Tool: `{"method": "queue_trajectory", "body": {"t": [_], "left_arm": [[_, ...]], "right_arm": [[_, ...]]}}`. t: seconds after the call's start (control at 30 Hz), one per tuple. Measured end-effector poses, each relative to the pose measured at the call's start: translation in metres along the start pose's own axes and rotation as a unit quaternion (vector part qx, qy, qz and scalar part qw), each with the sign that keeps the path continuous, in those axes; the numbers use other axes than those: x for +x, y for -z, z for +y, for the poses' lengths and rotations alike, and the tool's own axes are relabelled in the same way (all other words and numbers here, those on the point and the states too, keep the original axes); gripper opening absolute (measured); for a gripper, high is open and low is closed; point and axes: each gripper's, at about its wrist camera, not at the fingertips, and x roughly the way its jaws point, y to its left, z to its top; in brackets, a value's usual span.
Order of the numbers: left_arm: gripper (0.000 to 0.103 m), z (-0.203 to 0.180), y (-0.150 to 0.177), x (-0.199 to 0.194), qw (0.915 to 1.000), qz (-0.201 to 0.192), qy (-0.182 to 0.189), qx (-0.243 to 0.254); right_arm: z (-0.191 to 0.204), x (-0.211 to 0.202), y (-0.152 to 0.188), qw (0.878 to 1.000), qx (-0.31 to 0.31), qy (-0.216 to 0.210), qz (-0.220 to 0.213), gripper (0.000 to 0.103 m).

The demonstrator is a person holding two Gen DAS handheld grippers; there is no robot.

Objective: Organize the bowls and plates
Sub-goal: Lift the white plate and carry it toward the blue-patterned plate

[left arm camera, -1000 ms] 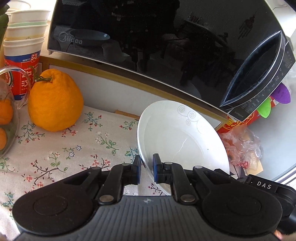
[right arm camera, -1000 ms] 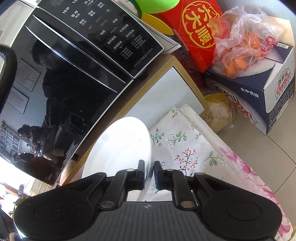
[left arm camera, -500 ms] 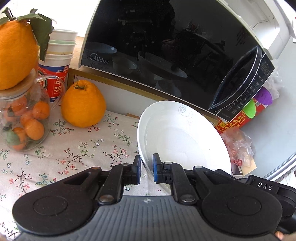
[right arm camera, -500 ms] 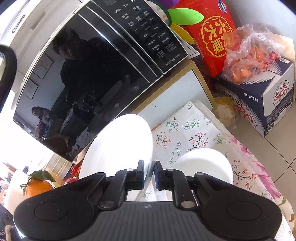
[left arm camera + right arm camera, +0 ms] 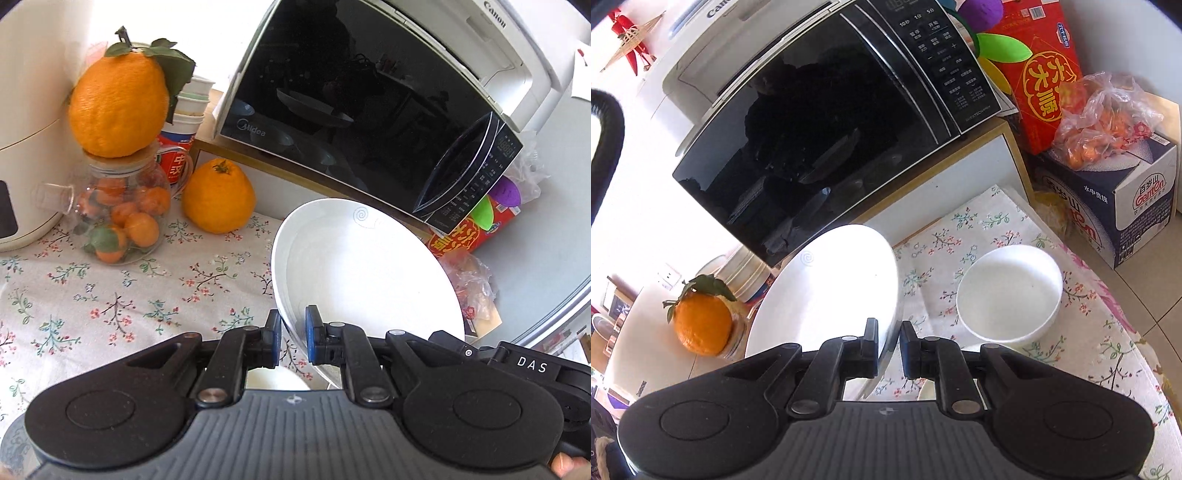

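A: What is nearest?

B: Two grippers, each with jaws clenched on the white plate's rim. The left gripper point(image 5: 291, 338) and right gripper point(image 5: 888, 343) likely share the plate point(image 5: 364, 269) to steady it, tilted above the floral table point(image 5: 110, 295).

A: And farther?

B: A white bowl point(image 5: 1010, 291) sits on the cloth; a black microwave point(image 5: 827, 122) stands behind.

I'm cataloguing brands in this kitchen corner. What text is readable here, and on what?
"Midea": microwave door.
"Canon": printer above it.
"DAS": right gripper body, seen in the left wrist view.
"GamOn": blue carton.
Microwave panel labels, red box characters, cup print: too small to read.
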Motion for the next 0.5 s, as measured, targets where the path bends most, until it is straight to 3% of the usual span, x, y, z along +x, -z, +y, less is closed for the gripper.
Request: {"method": "queue_trajectory", "body": {"t": [0.5], "left_arm": [[0.011, 0.067, 0.037, -0.075, 0.9987, -0.011, -0.046, -0.019]], "right_arm": [[0.058, -0.013, 0.079, 0.997, -0.054, -0.028, 0.053, 0.009]]}}
